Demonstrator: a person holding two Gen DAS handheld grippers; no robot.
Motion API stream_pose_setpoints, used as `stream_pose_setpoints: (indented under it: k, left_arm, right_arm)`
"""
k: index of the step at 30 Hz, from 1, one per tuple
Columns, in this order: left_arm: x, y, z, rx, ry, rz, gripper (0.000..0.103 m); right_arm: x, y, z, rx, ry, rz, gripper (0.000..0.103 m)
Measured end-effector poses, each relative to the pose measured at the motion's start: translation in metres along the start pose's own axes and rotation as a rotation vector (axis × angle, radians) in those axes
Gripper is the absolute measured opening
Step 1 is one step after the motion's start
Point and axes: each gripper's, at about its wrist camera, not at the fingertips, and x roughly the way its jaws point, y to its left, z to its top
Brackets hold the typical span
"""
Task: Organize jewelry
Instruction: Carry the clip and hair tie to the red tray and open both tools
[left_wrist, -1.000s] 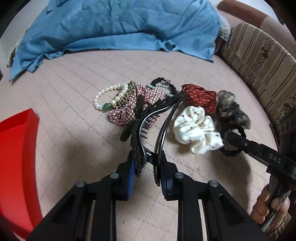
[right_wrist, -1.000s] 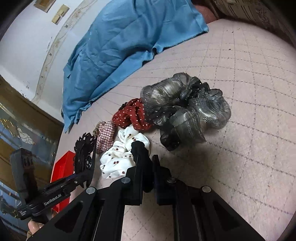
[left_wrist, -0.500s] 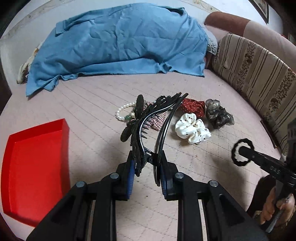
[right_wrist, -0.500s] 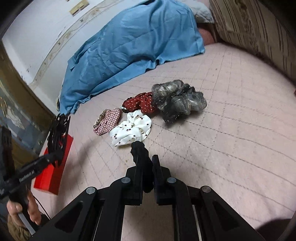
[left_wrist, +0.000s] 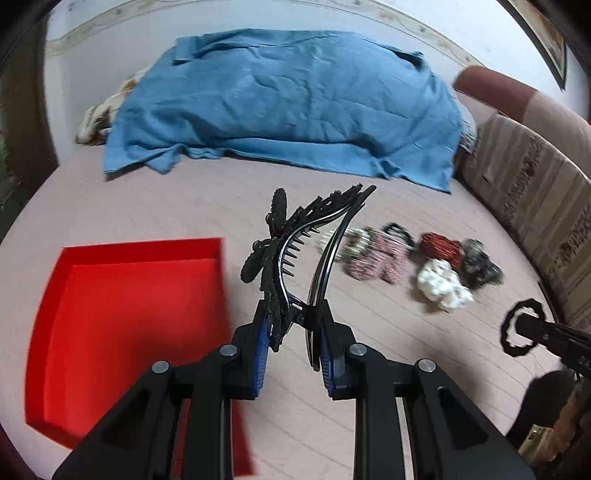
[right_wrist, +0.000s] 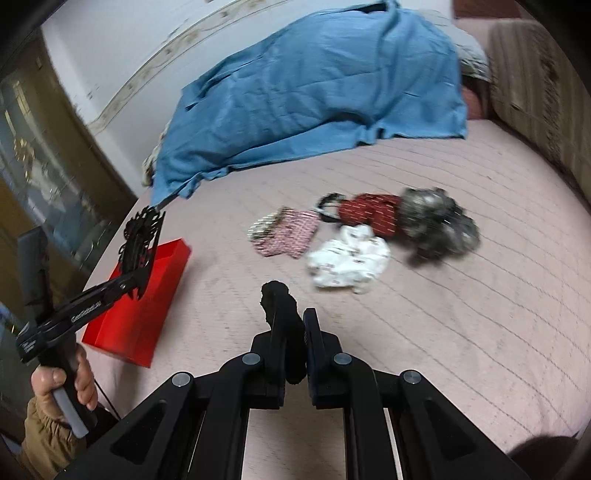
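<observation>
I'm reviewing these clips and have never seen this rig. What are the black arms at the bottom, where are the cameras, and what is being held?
No robot here: a person holds one handheld two-finger gripper in each hand, and a fisheye camera on each looks along its fingers. In the left view, the left gripper grips a black hair claw clip, lifted beside a red tray. In the right view, the right gripper pinches a black wavy hair tie. Both views show a pink quilted bed with a plaid scrunchie, white dotted scrunchie, red scrunchie, grey scrunchie and a blue sheet.
</observation>
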Motion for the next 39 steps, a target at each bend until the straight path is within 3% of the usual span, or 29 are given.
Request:
stream_pose_setpoints:
  k: [9,18,21,25,30,34,39]
  left_arm:
    - [0.011,0.075,0.021,-0.086,-0.034,0.1,0.023]
    - [0.027,0.184,0.017,-0.346,0.032,0.161,0.023]
    - [0.034,0.209,0.015,-0.418,0.059,0.136,0.023]
    - [0.042,0.221,0.011,-0.452,0.098,0.122,0.023]
    - [0.04,0.21,0.004,-0.398,0.154,0.136,0.023]
    - [0.037,0.213,0.001,-0.396,0.167,0.173,0.023]
    - [0.036,0.22,0.0,-0.434,0.155,0.153,0.029]
  right_arm:
    - [0.038,0.063,0.027,-0.071,0.085,0.052,0.01]
    - [0.114,0.156,0.064,-0.114,0.16,0.178,0.01]
    - [0.15,0.189,0.073,-0.13,0.197,0.207,0.01]
    - [0.197,0.222,0.074,-0.136,0.262,0.227,0.01]
    - [0.248,0.246,0.059,-0.136,0.351,0.225,0.01]
    - [0.269,0.258,0.05,-0.157,0.381,0.215,0.011]
    - [0.28,0.268,0.051,-0.186,0.376,0.19,0.011]
